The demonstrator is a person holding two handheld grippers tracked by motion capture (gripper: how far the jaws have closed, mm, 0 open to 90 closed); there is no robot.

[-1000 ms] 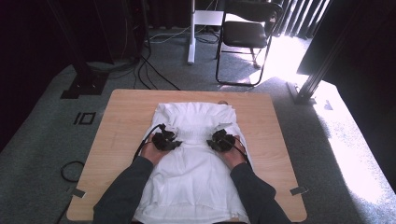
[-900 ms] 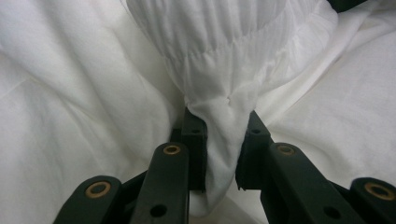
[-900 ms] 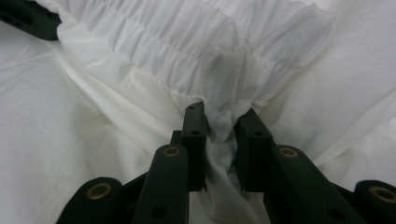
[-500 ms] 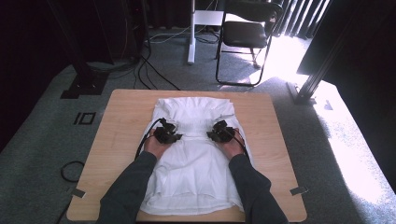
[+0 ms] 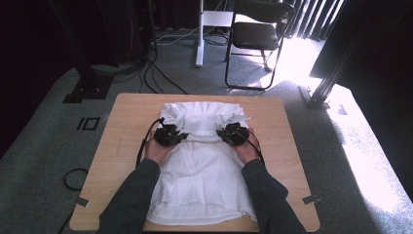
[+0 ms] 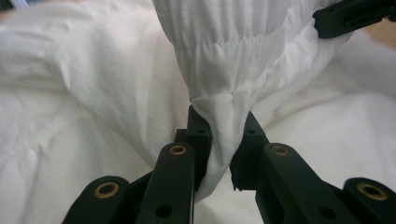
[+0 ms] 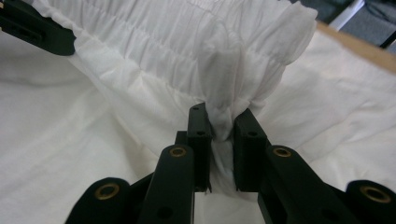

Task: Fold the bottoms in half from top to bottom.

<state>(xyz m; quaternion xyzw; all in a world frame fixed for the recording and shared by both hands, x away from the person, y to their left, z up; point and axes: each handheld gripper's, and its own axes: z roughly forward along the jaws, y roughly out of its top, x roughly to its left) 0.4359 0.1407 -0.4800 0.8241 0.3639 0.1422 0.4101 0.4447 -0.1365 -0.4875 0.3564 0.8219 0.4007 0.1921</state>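
A white garment (image 5: 202, 170) lies spread on the surface (image 5: 287, 161). The left hand-held gripper (image 6: 223, 140) and right hand-held gripper (image 7: 223, 135) each pinch its gathered waistband, lifted mid-cloth.

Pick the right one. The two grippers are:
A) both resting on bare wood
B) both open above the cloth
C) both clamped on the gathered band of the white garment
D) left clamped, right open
C: the left gripper and the right gripper each pinch the white garment at its gathered band.

Left claw (image 5: 176, 137) and right claw (image 5: 226, 134) both clamped, forearms parallel.
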